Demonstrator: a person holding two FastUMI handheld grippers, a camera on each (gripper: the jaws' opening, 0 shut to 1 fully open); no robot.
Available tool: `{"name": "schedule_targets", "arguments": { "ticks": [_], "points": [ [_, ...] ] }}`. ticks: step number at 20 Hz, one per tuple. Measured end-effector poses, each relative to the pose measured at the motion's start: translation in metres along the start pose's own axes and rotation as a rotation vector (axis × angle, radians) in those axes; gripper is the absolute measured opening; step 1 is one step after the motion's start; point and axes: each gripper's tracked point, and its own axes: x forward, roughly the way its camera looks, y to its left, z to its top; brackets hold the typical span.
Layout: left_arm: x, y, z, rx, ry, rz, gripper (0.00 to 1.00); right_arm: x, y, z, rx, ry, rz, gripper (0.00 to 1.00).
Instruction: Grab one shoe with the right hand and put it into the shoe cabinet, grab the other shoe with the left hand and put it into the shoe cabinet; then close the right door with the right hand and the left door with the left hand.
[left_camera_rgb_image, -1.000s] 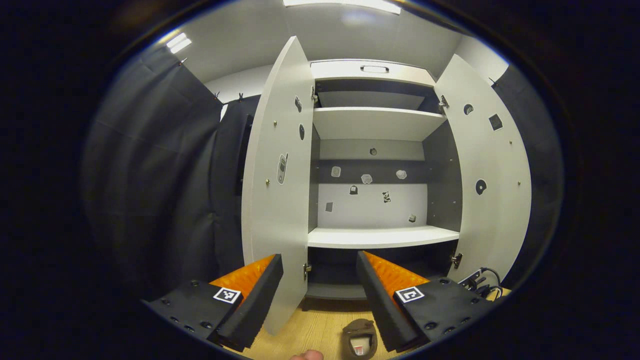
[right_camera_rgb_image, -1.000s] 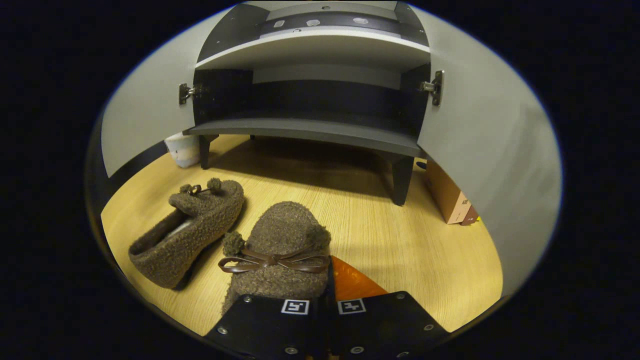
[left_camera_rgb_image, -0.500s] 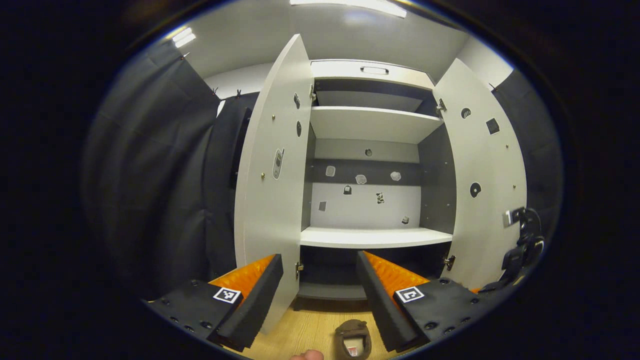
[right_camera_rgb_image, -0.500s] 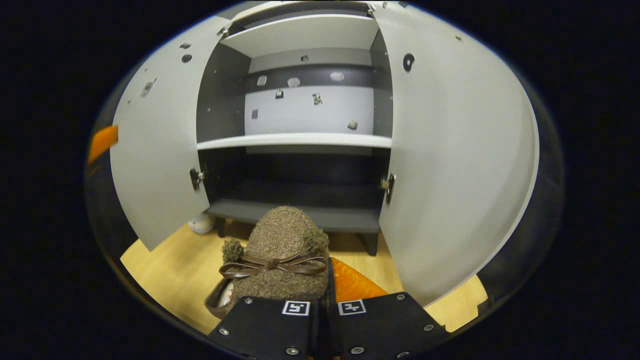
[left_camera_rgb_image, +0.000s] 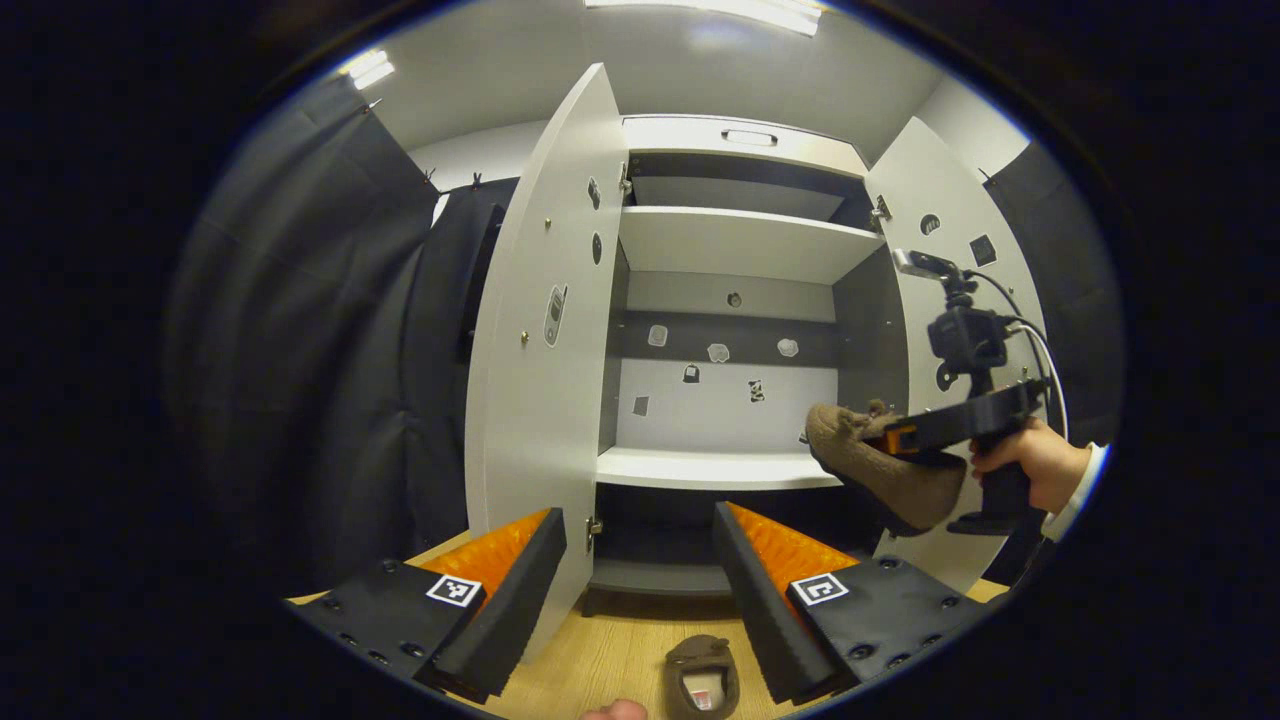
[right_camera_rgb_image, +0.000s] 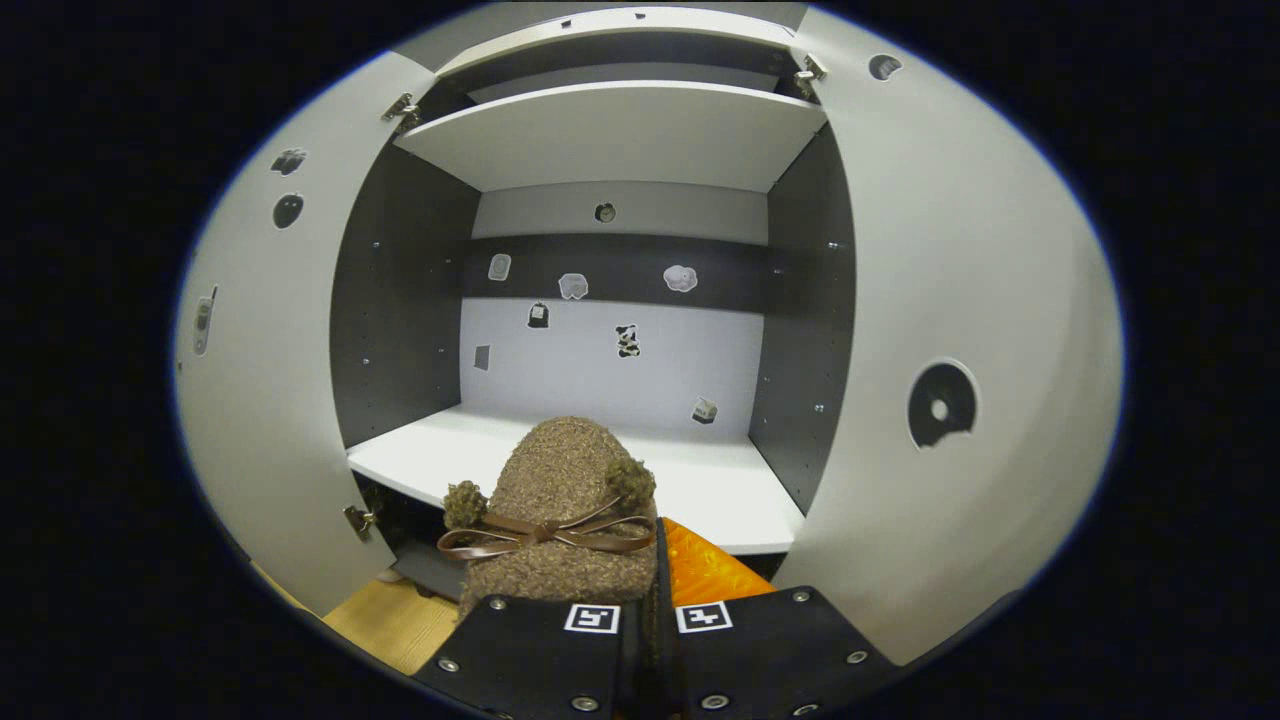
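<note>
The white shoe cabinet (left_camera_rgb_image: 740, 140) stands with both doors open. My right gripper (right_camera_rgb_image: 655, 545) is shut on the rim of a brown fuzzy shoe (right_camera_rgb_image: 560, 470) with a bow. It holds the shoe in the air just in front of the white middle shelf (right_camera_rgb_image: 720, 490). In the left gripper view that shoe (left_camera_rgb_image: 870, 465) hangs from the right gripper (left_camera_rgb_image: 900, 437) beside the right door (left_camera_rgb_image: 975, 300), with a hand (left_camera_rgb_image: 1030, 470) behind it. The other brown shoe (left_camera_rgb_image: 700, 675) lies on the wooden floor below my open left gripper (left_camera_rgb_image: 640, 590), which has nothing between its fingers.
The left door (left_camera_rgb_image: 545, 350) swings out close to my left gripper's left finger. A dark bottom shelf (left_camera_rgb_image: 655, 575) sits under the white one, and another white shelf (right_camera_rgb_image: 620, 130) lies above. Black cloth (left_camera_rgb_image: 300, 350) hangs to the left of the cabinet.
My right gripper has lifted the shoe from the floor up to the height of the middle shelf and come into the left gripper view. The left gripper has barely moved.
</note>
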Motion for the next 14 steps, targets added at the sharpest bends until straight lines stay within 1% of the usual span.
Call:
{"name": "schedule_targets", "arguments": {
  "ticks": [1, 2, 3, 4, 5, 6, 7, 8, 9, 10, 11, 12, 13, 14],
  "points": [
    [0.000, -0.001, -0.001, -0.002, 0.005, -0.001, 0.99, 0.018, 0.002, 0.008, 0.014, 0.012, 0.001, 0.06],
    [-0.001, -0.002, -0.003, -0.006, 0.009, -0.004, 0.96, 0.038, 0.003, 0.014, 0.023, 0.030, -0.001, 0.06],
    [-0.002, -0.001, -0.004, -0.012, 0.013, -0.004, 0.99, 0.057, 0.001, 0.018, 0.024, 0.047, -0.007, 0.06],
    [-0.002, -0.001, -0.005, -0.018, 0.019, -0.004, 0.99, 0.075, -0.001, 0.021, 0.018, 0.064, -0.021, 0.06],
    [-0.003, 0.000, -0.007, -0.023, 0.027, 0.000, 0.96, 0.093, -0.005, 0.022, 0.008, 0.085, -0.041, 0.06],
    [-0.003, 0.003, -0.009, -0.026, 0.031, 0.003, 0.99, 0.109, -0.008, 0.022, -0.002, 0.105, -0.056, 0.06],
    [-0.003, 0.005, -0.009, -0.026, 0.033, 0.007, 0.99, 0.122, -0.010, 0.021, -0.002, 0.123, -0.069, 0.06],
    [-0.004, 0.006, -0.011, -0.022, 0.037, 0.009, 0.96, 0.133, -0.012, 0.017, 0.007, 0.148, -0.079, 0.06],
    [-0.005, 0.009, -0.013, -0.014, 0.042, 0.016, 0.96, 0.144, -0.013, 0.010, 0.019, 0.173, -0.081, 0.06],
    [-0.004, 0.012, -0.015, -0.005, 0.048, 0.023, 0.99, 0.152, -0.016, 0.000, 0.027, 0.207, -0.089, 0.08],
    [-0.003, 0.013, -0.017, 0.001, 0.053, 0.025, 0.96, 0.158, -0.018, -0.009, 0.036, 0.236, -0.097, 0.08],
    [-0.003, 0.014, -0.019, 0.005, 0.058, 0.028, 0.96, 0.164, -0.019, -0.013, 0.056, 0.256, -0.095, 0.08],
    [-0.004, 0.014, -0.020, 0.006, 0.059, 0.029, 0.96, 0.166, -0.019, -0.016, 0.072, 0.268, -0.094, 0.10],
    [-0.002, 0.014, -0.021, 0.007, 0.060, 0.030, 0.96, 0.167, -0.020, -0.017, 0.079, 0.272, -0.091, 0.15]
  ]
}}
